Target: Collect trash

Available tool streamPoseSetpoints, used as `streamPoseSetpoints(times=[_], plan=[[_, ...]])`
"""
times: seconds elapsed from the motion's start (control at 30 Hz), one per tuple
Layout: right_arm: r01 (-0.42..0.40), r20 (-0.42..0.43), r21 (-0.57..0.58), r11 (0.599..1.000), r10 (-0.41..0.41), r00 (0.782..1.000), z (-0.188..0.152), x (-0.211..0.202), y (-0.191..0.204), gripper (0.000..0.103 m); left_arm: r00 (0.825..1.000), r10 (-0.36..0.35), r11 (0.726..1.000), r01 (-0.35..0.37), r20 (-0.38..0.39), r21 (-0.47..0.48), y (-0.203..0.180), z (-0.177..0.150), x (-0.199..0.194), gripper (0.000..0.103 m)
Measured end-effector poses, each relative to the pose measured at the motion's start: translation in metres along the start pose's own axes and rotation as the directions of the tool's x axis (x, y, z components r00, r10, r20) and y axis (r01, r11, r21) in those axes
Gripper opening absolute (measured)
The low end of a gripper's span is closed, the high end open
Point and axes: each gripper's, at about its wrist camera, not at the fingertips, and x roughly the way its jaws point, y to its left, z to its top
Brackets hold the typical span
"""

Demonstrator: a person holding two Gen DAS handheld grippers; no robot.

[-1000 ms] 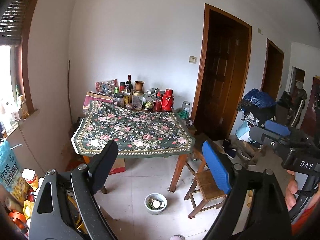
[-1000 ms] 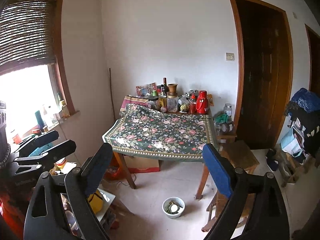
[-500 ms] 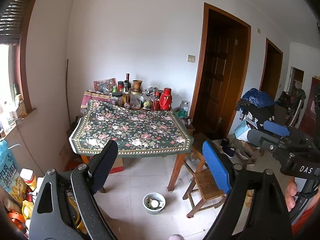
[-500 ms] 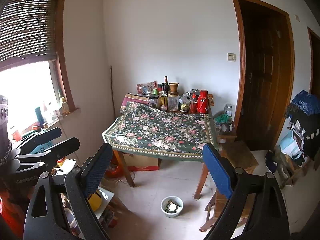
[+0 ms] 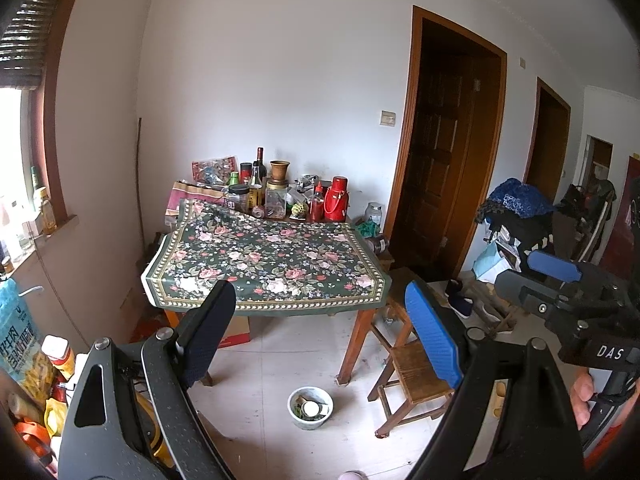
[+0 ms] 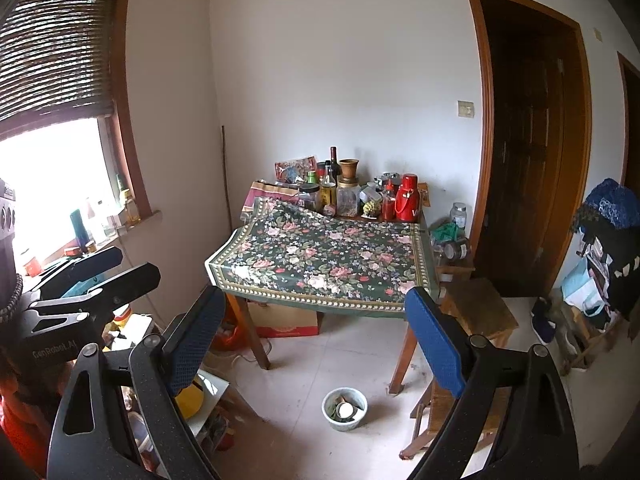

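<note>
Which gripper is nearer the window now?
Left. The left gripper sits beside the window; the right gripper is on its far side, toward the door.

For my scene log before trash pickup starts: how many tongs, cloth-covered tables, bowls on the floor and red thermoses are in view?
Tongs: 2, the left tongs and the right tongs, both open
Floral-cloth table: 1
White bowl on the floor: 1
Red thermos: 1
Total: 5
</note>
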Motion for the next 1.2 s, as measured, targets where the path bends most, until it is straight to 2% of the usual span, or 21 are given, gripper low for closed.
streamPoseSetpoints(times=[0.17,0.27,0.63,0.93,1.07,1.2], plan=[[0.000,-0.003,0.002,1.000,0.000,1.000,0.0002,-0.0009,-0.0014,0.090,1.000,-0.003,1.000,0.003,-0.004,0.000,-0.0024,0.0005,0.0013,0.088],[-0.003,-0.006,0.002,1.000,0.003,1.000,0.0008,0.0004,-0.0012,0.090,1.000,0.000,1.000,0.000,0.000,-0.001,-0.0030,0.0003,0.0012,0.096],[0.001,-0.005,-0.002,1.000,-0.001,1.000,0.0024,0.0017,0.0020,0.090,1.000,-0.008,1.000,0.008,0.006,0.004,-0.0071,0.0015,0.0013,0.101],[0.006,-0.003,0.004,1.000,-0.006,1.000,0.0024,0.0022,0.0006,0.090,1.000,-0.020,1.000,0.020,0.007,-0.014,-0.0034,0.0031,0.0020,0.101],[0.007,0.001,0.011,1.000,-0.007,1.000,0.0035,0.0014,-0.0001,0.090,0.998,-0.054,0.998,0.053,-0.014,-0.024,-0.0004,0.0049,0.0047,0.101],[0.012,0.005,0.017,1.000,-0.013,1.000,0.0033,0.0006,0.0014,0.090,0.999,-0.046,0.998,0.045,-0.011,-0.036,0.0016,0.0049,0.0044,0.101]])
